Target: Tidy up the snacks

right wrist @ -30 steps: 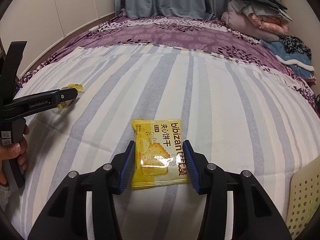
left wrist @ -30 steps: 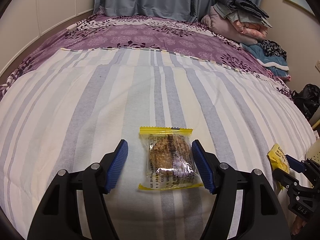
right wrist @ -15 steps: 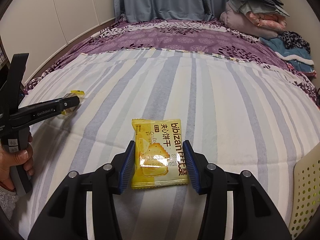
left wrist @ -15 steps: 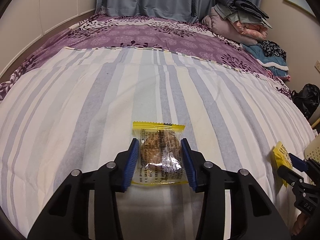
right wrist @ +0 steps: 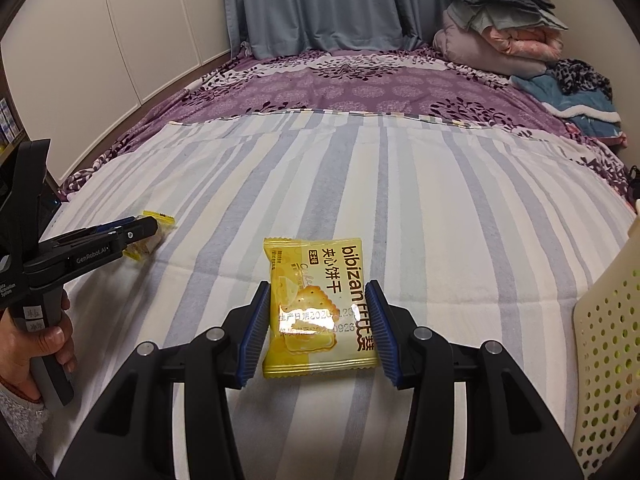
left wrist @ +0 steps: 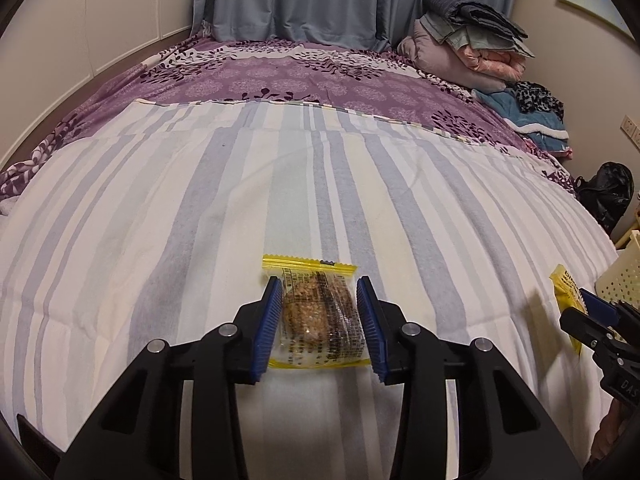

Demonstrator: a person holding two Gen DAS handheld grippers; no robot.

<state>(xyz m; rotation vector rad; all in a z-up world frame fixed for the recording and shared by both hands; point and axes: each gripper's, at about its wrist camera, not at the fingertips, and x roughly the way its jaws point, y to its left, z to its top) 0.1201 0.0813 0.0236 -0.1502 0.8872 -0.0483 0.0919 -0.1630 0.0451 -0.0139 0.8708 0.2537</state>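
Note:
My left gripper [left wrist: 318, 322] is shut on a clear, yellow-edged snack pack [left wrist: 318, 316] with a brown oat bar inside, held just above the striped bedspread [left wrist: 200, 208]. My right gripper [right wrist: 318, 330] is shut on a yellow biscuit packet [right wrist: 318, 306] printed "bibizan". In the right wrist view the left gripper [right wrist: 132, 236] shows at the left with its snack pack [right wrist: 154, 232]. In the left wrist view the right gripper [left wrist: 588, 312] shows at the right edge with the yellow packet [left wrist: 566, 284].
A cream perforated basket [right wrist: 604, 340] stands at the right edge of the bed, also seen in the left wrist view [left wrist: 622, 276]. Folded blankets [left wrist: 468, 40] and clothes lie at the far right. A purple floral cover [left wrist: 320, 76] lies beyond the stripes. White cabinets [right wrist: 120, 40] stand on the left.
My left gripper has closed from open onto the clear snack pack and lifted it slightly. My right gripper keeps its hold on the yellow packet and has moved right, toward the basket.

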